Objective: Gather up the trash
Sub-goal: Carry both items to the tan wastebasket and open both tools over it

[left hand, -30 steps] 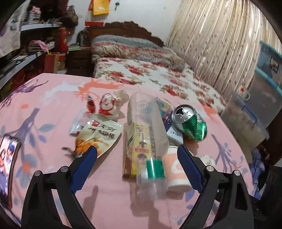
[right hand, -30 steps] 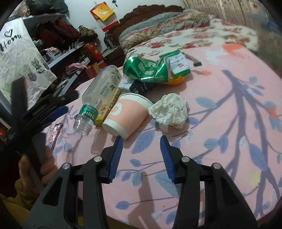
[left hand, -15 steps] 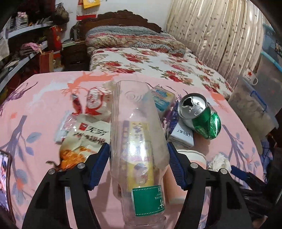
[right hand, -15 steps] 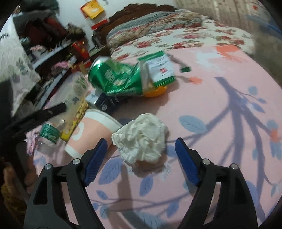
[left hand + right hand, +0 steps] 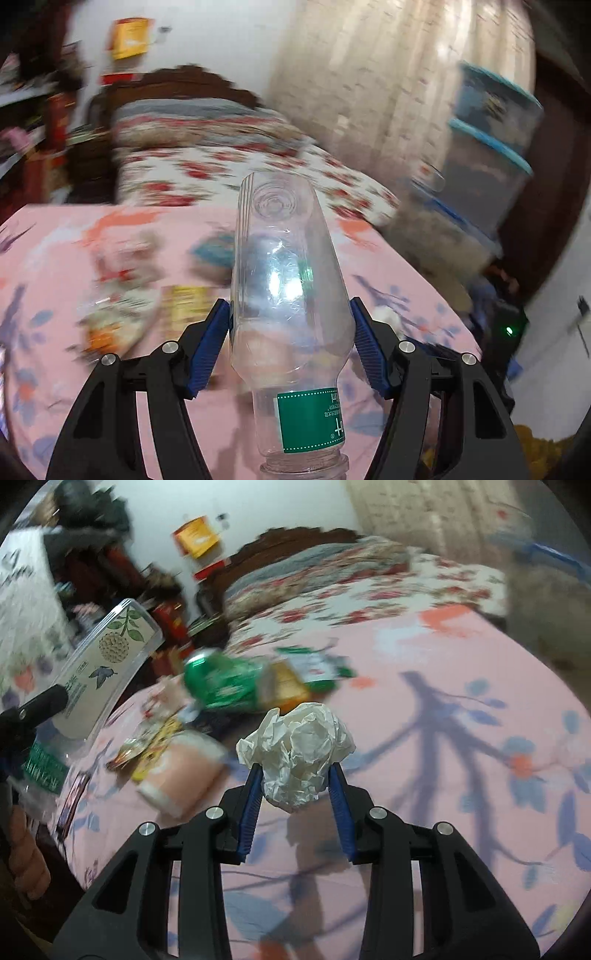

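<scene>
My left gripper point(image 5: 290, 325) is shut on a clear plastic bottle point(image 5: 288, 280) with a green label, held above the pink table point(image 5: 55, 236), base pointing away. The same bottle point(image 5: 99, 664) shows at the left of the right wrist view. My right gripper point(image 5: 295, 779) is shut on a crumpled white paper ball point(image 5: 299, 749), lifted off the pink table point(image 5: 461, 775). A crushed green can point(image 5: 221, 683), a pink paper cup point(image 5: 181, 771) on its side and snack wrappers point(image 5: 147, 746) lie on the table behind it.
Blurred wrappers point(image 5: 118, 314) lie on the table's left part. A bed with a floral cover point(image 5: 229, 173) stands beyond the table. Stacked plastic storage bins point(image 5: 487, 162) stand at the right by the curtain. A phone point(image 5: 70, 805) lies at the table's left edge.
My left gripper has lifted the bottle off the table. My right gripper has shut on the paper ball and raised it. Both views have swung and are blurred.
</scene>
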